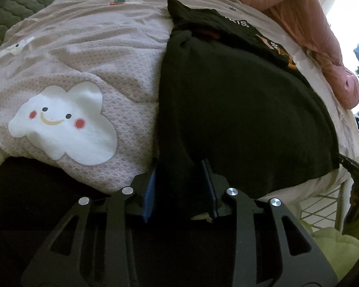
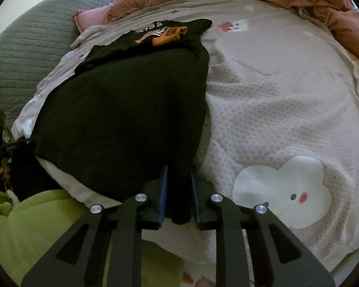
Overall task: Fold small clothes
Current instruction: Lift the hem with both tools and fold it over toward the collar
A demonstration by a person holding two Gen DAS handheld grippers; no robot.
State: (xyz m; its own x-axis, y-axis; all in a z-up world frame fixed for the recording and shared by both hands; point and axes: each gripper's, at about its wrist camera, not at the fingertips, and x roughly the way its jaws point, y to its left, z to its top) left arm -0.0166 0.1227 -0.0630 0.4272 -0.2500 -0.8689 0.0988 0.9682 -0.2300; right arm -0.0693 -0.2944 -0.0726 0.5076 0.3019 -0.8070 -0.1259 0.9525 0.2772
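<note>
A beige quilt [image 1: 88, 55] printed with a smiling cloud [image 1: 62, 122] covers the bed, a pink duvet [image 1: 306, 12] bunched along its far edge – nothing blocks the work. One black garment [image 1: 239, 110], folded lengthwise with an orange print [image 2: 167, 34] showing at its far end, lies on the quilt. Two grippers flank its near hem: the left gripper [image 1: 179, 186] and right gripper [image 2: 178, 191] – both slightly parted, cloth between the pads
</note>
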